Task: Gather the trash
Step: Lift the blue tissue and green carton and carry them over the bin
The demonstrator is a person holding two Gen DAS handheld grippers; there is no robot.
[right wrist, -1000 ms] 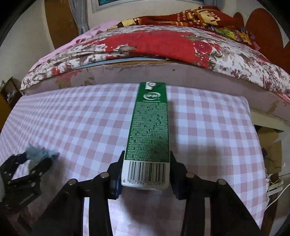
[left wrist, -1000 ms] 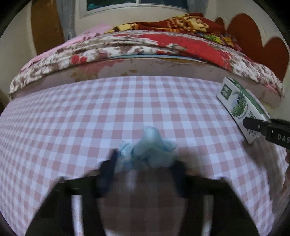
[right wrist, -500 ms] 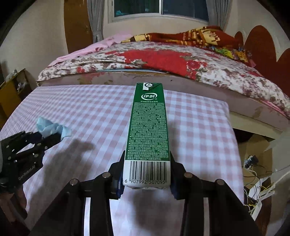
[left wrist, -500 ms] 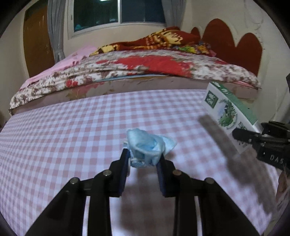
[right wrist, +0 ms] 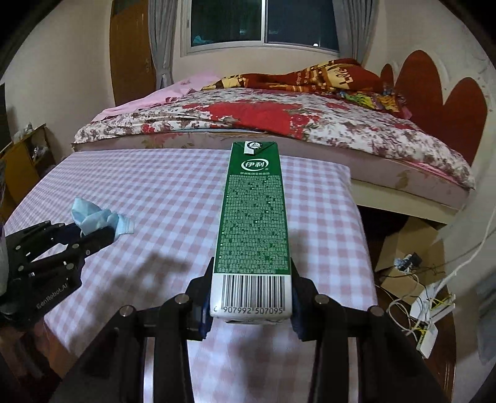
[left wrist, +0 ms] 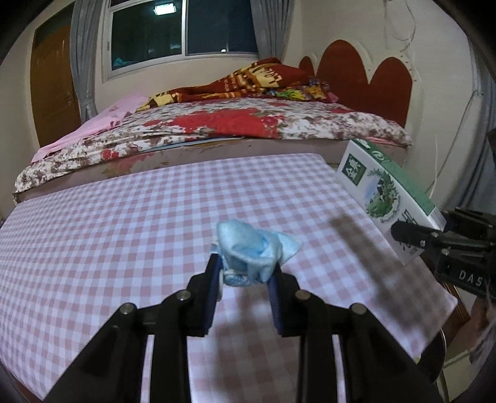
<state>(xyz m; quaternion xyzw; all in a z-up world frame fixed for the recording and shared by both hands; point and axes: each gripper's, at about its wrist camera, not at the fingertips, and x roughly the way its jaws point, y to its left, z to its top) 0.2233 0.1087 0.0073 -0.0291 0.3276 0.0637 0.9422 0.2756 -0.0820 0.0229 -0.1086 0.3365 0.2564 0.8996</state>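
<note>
Carrying step: left tool clenched on blue tissue, right tool clamped on milk carton, above checked surface. Next: locating a bin, none visible.

Pink-and-white checked tablecloth covering the table in the foreground; behind it a bed with a floral quilt, a red patterned blanket and a scalloped red headboard; dark window with grey curtains; tangled cables beside the table.
</note>
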